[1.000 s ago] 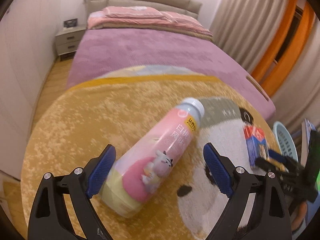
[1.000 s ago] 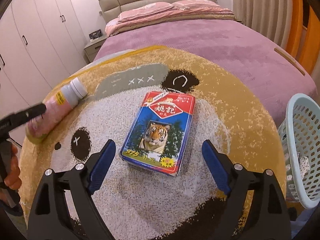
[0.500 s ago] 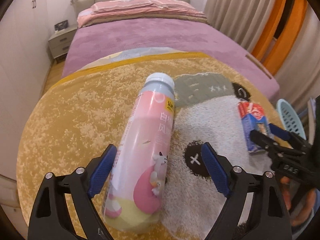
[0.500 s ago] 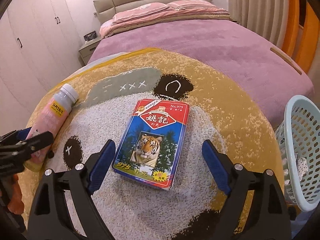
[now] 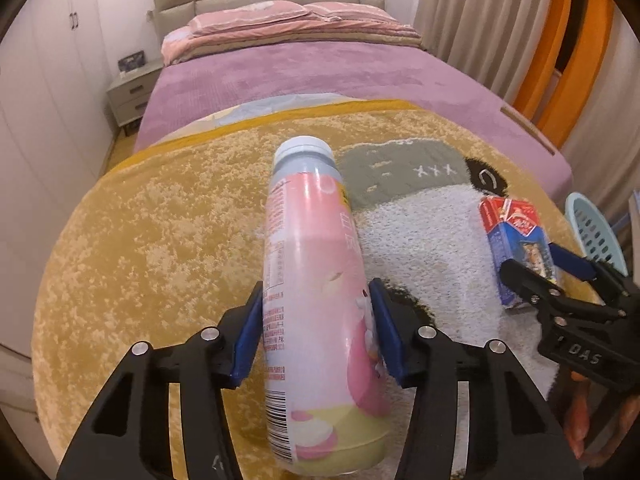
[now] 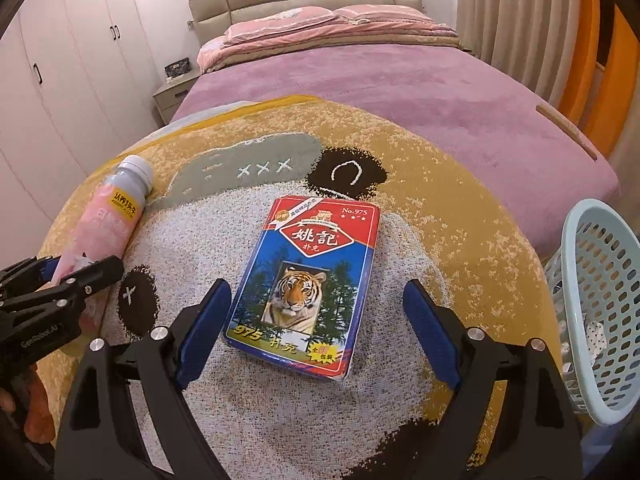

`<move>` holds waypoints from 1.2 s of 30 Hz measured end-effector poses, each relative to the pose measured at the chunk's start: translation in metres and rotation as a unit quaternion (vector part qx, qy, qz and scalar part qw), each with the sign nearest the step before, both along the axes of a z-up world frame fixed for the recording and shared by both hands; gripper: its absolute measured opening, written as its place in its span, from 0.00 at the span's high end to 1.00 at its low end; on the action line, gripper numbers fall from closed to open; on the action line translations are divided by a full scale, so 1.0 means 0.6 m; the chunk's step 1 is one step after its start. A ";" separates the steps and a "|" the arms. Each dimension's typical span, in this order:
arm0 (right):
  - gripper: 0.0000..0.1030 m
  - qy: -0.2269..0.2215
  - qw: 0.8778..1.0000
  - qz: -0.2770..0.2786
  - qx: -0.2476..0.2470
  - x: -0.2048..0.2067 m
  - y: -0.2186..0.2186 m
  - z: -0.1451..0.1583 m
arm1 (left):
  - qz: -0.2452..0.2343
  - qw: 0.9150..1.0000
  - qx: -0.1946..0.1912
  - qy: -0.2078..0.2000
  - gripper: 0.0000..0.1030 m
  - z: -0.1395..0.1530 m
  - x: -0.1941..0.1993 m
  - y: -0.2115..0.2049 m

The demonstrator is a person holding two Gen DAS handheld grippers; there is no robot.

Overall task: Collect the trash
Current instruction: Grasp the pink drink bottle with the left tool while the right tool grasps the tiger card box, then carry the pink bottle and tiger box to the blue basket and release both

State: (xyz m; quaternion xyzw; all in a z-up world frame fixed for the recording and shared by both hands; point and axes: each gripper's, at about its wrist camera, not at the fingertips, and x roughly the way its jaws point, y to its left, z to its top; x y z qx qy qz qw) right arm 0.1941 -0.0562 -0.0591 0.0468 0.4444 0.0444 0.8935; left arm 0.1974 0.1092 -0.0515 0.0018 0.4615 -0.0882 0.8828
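Note:
A pink drink bottle (image 5: pixel 312 280) with a grey-blue cap lies on the round yellow rug (image 5: pixel 160 240). My left gripper (image 5: pixel 318 332) is shut on the bottle's lower half, both blue pads pressed on its sides. The bottle also shows in the right wrist view (image 6: pixel 112 220). A blue and red card box with a tiger picture (image 6: pixel 308 288) lies flat on the rug's white patch. My right gripper (image 6: pixel 316 332) is open, one finger on each side of the box's near end, and apart from it. The box (image 5: pixel 516 240) also shows in the left wrist view.
A pale blue perforated basket (image 6: pixel 600 300) stands at the rug's right edge with something small inside. A bed with a purple cover (image 6: pixel 400 92) lies beyond the rug. White wardrobes (image 6: pixel 60 80) and a nightstand (image 5: pixel 128 96) are on the left.
My left gripper moved in along the bottle and closed on it. My right gripper moved closer to the card box and stayed open.

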 end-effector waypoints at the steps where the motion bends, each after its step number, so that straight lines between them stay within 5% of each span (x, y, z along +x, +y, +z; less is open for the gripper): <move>1: 0.35 -0.004 1.000 0.004 0.000 -0.003 0.002 0.001 | 0.001 1.000 -0.004 -0.001 0.53 0.000 -0.003 0.000; 9: 0.41 -0.068 0.997 -0.007 -0.018 -0.039 0.000 0.028 | -0.011 0.999 -0.029 -0.040 0.54 0.016 -0.024 -0.019; 10: 0.64 -0.073 0.997 -0.010 -0.020 -0.042 0.000 0.029 | -0.011 0.998 -0.030 -0.045 0.54 0.022 -0.026 -0.024; 11: 0.70 -0.073 0.997 -0.008 -0.015 -0.044 -0.002 0.029 | -0.012 0.998 -0.031 -0.050 0.54 0.027 -0.027 -0.028; 17: 0.70 -0.054 0.998 -0.004 0.031 -0.035 -0.025 0.025 | -0.025 0.997 -0.030 -0.064 0.54 0.053 -0.034 -0.056; 18: 0.68 -0.048 0.998 -0.003 0.051 -0.034 -0.033 0.023 | -0.025 0.997 -0.032 -0.064 0.54 0.055 -0.036 -0.059; 22: 0.28 -0.036 0.992 -0.031 0.121 -0.034 -0.078 0.018 | -0.020 0.997 -0.047 -0.062 0.54 0.060 -0.048 -0.057; 26: 0.26 -0.005 0.987 -0.020 0.160 -0.027 -0.084 0.007 | -0.027 0.996 -0.048 -0.065 0.54 0.062 -0.061 -0.055; 36: 0.13 0.020 1.000 0.004 0.008 -0.005 0.015 0.004 | -0.027 0.996 -0.057 -0.063 0.54 0.060 -0.072 -0.035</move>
